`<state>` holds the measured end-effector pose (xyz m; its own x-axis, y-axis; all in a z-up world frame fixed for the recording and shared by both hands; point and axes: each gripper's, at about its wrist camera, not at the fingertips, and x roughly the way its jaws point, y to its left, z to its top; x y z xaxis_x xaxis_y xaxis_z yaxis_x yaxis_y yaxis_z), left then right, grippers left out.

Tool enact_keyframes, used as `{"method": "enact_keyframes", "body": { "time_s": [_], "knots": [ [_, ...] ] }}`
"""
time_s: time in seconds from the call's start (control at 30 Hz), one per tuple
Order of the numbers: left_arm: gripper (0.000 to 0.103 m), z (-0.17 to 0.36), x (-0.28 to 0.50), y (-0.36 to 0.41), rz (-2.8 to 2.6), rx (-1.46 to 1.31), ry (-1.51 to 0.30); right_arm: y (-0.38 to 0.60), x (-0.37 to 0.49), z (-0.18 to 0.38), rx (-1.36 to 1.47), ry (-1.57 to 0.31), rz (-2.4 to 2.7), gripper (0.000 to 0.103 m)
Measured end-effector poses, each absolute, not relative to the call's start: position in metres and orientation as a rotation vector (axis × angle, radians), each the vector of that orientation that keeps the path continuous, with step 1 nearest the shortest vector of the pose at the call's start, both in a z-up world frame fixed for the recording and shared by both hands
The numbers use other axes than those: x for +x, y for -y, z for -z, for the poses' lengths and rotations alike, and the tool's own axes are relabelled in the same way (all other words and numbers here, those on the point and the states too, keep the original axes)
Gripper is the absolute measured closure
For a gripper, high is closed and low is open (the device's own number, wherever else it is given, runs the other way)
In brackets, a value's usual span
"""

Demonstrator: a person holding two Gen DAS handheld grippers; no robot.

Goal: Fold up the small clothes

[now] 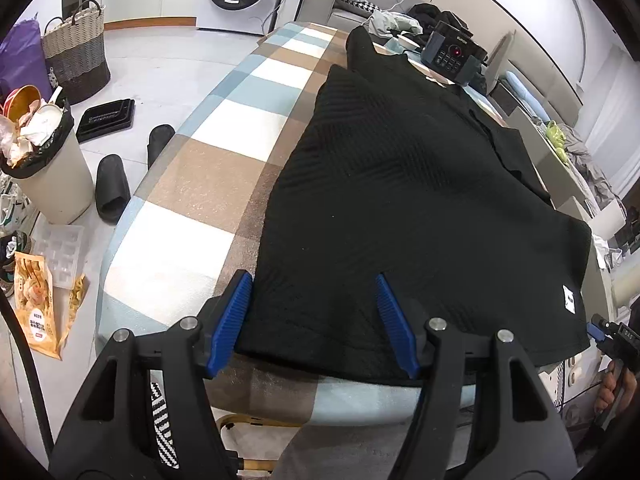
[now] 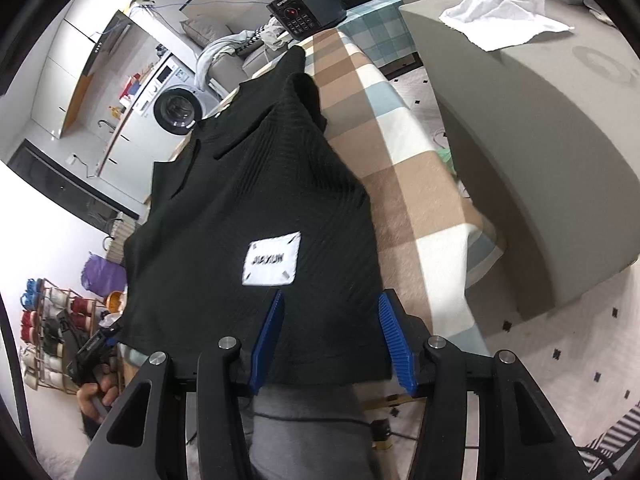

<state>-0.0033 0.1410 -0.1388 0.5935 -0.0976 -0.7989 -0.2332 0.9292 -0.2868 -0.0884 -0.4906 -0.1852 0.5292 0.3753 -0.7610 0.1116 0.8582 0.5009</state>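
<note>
Black garment (image 1: 400,200): ribbed knit, white label (image 2: 272,262) near its hem, spread flat on the checked table (image 1: 208,160). Long axis runs away from you, hem nearest. Your left gripper (image 1: 314,320) and right gripper (image 2: 330,340) both stand spread apart, straddling that hem edge.

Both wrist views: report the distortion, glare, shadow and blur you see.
Left wrist view: strong fisheye bends the checked table edge, corners are black, and the black garment shows little weave detail. Right wrist view: same curvature, the white label has slightly blurred lettering, and a hard shadow falls across the grey sofa.
</note>
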Motion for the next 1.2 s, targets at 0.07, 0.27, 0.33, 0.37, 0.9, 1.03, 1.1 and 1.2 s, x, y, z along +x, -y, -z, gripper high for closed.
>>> {"method": "enact_keyframes", "body": {
  "time_s": [0.07,0.27,0.33,0.37,0.9,1.03,1.1,1.2],
  "knots": [
    [0.042,0.139,-0.002,-0.141,-0.092,-0.373,-0.938,0.491,-0.082,0.188,0.526,-1.018,-0.133,0.053],
    [0.042,0.141,0.002,-0.132,-0.118,-0.296,-0.940,0.470,-0.076,0.186,0.404,-1.021,-0.163,0.053],
    [0.043,0.142,0.001,-0.128,-0.106,-0.277,-0.935,0.459,-0.076,0.185,0.348,-1.014,-0.167,0.059],
    [0.050,0.142,0.001,-0.126,-0.104,-0.268,-0.928,0.452,-0.076,0.187,0.306,-1.012,-0.170,0.077],
    [0.097,0.070,0.018,-0.143,-0.023,-0.375,-0.629,0.442,-0.035,0.103,0.313,-0.610,-0.126,0.098],
    [0.097,0.049,0.051,-0.148,-0.043,-0.367,-0.557,0.439,0.015,0.088,0.348,-0.537,-0.078,0.098],
    [0.097,0.042,0.072,-0.152,-0.048,-0.384,-0.536,0.439,0.043,0.086,0.381,-0.525,-0.078,0.098],
    [0.097,0.045,0.115,-0.157,-0.085,-0.388,-0.545,0.438,0.078,0.093,0.383,-0.549,-0.074,0.098]
  ]
}}
